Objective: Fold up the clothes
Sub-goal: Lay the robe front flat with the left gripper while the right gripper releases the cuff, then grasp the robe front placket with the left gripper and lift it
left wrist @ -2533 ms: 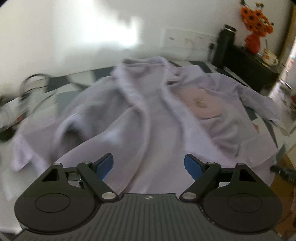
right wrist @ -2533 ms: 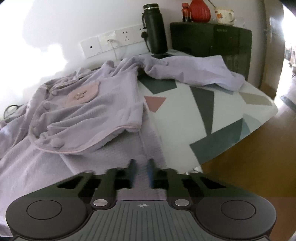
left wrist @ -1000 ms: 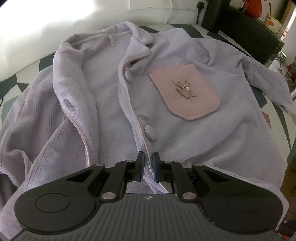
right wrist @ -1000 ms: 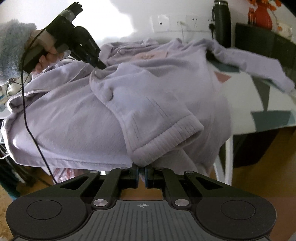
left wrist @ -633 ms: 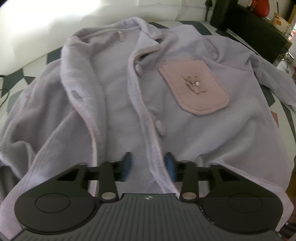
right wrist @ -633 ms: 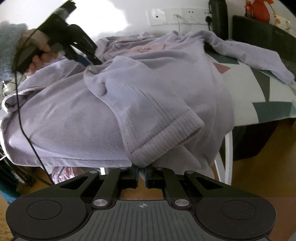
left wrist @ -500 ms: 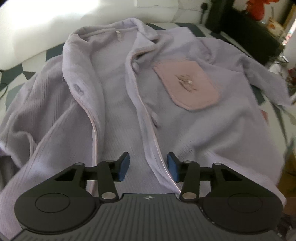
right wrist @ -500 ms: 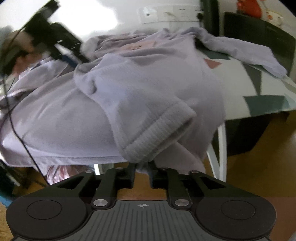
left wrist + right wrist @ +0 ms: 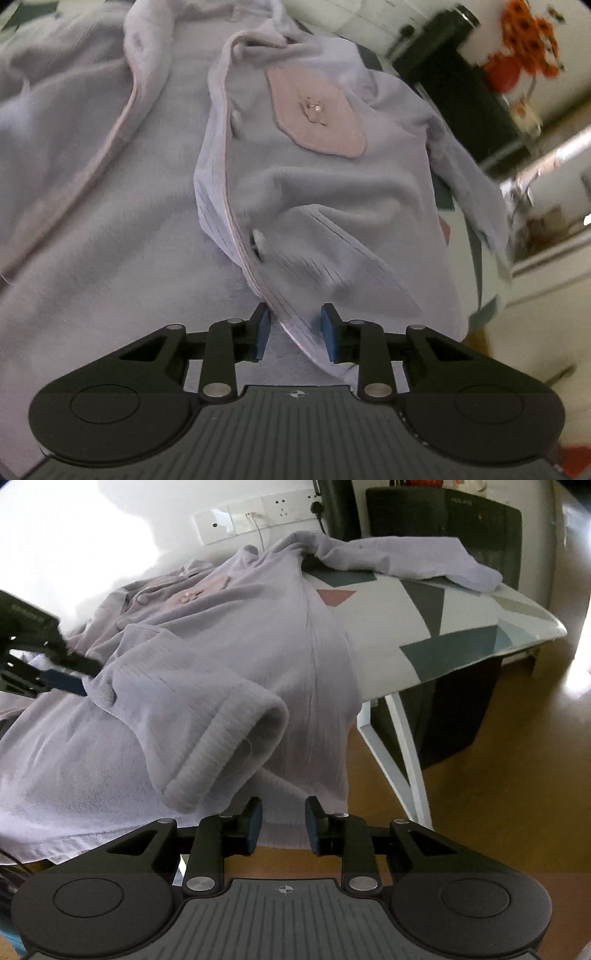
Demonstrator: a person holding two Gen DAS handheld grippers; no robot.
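Note:
A lilac cardigan (image 9: 332, 192) with a pink chest pocket (image 9: 314, 110) lies spread on the patterned table (image 9: 461, 627). My left gripper (image 9: 295, 334) stands open low over it. The pink-trimmed front edge runs between its blue pads without being pressed. My right gripper (image 9: 283, 825) is at the table's near edge, its jaws opening; the hanging hem (image 9: 291, 812) shows in the gap, ungripped. The ribbed hem corner (image 9: 221, 738) lies turned over on the cardigan's body. One sleeve (image 9: 406, 557) stretches toward the far right. The left gripper (image 9: 83, 675) shows at the left edge of the right wrist view.
A dark cabinet (image 9: 461, 524) stands behind the table with a black flask (image 9: 338, 506) beside it. Wall sockets (image 9: 258, 513) are at the back. A red vase of orange flowers (image 9: 517, 55) tops the cabinet. Wooden floor (image 9: 517, 775) and a white table leg (image 9: 402, 746) lie to the right.
Both grippers went from shut to open. The left one let go of the front edge, rolled and slid right along it. The right one released the ribbed hem corner, which stays folded over.

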